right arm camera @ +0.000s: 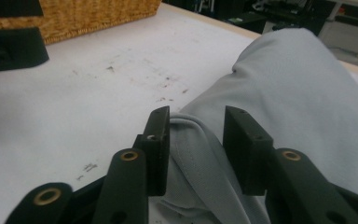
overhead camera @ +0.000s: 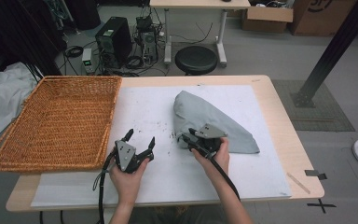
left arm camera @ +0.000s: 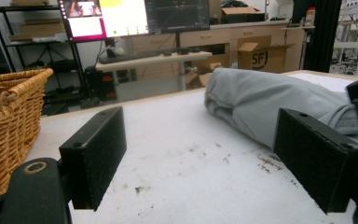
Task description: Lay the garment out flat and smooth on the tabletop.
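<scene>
Open white mat (overhead camera: 154, 116) between wicker basket (overhead camera: 56, 121) and grey cloth bundle (overhead camera: 209, 119): passable. Basket wall blocks left side. Bundle blocks right-centre. Near table (overhead camera: 303, 154) strip free.

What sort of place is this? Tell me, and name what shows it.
Probably a lab or workshop: a computer tower stands on the floor amid cables, a monitor shows readouts, and cardboard boxes sit along the wall.

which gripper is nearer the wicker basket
Left. The left gripper hovers just beside the basket; the right gripper is farther off, at the grey cloth.
</scene>
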Action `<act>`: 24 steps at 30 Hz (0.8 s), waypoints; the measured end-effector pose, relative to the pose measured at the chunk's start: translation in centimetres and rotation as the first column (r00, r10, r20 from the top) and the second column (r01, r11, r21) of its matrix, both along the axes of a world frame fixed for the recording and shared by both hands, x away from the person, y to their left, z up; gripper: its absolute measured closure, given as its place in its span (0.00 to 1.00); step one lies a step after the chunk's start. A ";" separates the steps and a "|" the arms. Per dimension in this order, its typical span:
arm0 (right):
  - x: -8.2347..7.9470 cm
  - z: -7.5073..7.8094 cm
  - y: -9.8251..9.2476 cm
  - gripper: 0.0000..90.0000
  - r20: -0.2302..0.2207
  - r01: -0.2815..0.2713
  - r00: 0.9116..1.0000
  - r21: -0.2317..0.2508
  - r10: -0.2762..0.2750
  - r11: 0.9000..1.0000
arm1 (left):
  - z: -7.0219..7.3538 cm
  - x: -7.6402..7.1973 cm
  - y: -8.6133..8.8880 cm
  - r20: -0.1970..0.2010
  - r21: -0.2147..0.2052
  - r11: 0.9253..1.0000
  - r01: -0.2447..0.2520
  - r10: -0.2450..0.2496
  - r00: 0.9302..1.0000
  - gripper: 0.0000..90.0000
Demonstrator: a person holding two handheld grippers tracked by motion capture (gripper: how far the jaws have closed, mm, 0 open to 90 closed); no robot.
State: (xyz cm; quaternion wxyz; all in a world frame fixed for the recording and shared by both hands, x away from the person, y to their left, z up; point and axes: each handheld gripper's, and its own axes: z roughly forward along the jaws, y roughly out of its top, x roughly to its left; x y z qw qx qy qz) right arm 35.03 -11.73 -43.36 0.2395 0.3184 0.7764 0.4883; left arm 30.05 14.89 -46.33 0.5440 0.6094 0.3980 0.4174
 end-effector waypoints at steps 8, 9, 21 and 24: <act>0.0 -0.4 0.0 0.97 -0.011 0.001 1.000 0.004 -0.001 1.000 | -0.1 0.2 -0.3 -0.023 0.002 0.999 0.047 -0.047 0.999 0.23; 0.0 -0.4 0.0 0.97 -0.011 0.001 1.000 0.004 -0.001 1.000 | -0.1 0.2 -0.3 -0.023 0.002 0.999 0.047 -0.047 0.999 0.25; -1.5 2.7 -2.5 0.98 -0.001 -0.051 0.999 0.199 0.052 0.979 | 0.1 0.6 -4.6 -0.066 0.079 0.981 0.176 -0.171 0.983 0.25; -2.0 3.2 -2.5 0.98 0.001 -0.071 0.997 0.211 0.073 0.975 | -0.1 0.5 -4.5 -0.063 0.061 0.981 0.184 -0.180 0.982 0.25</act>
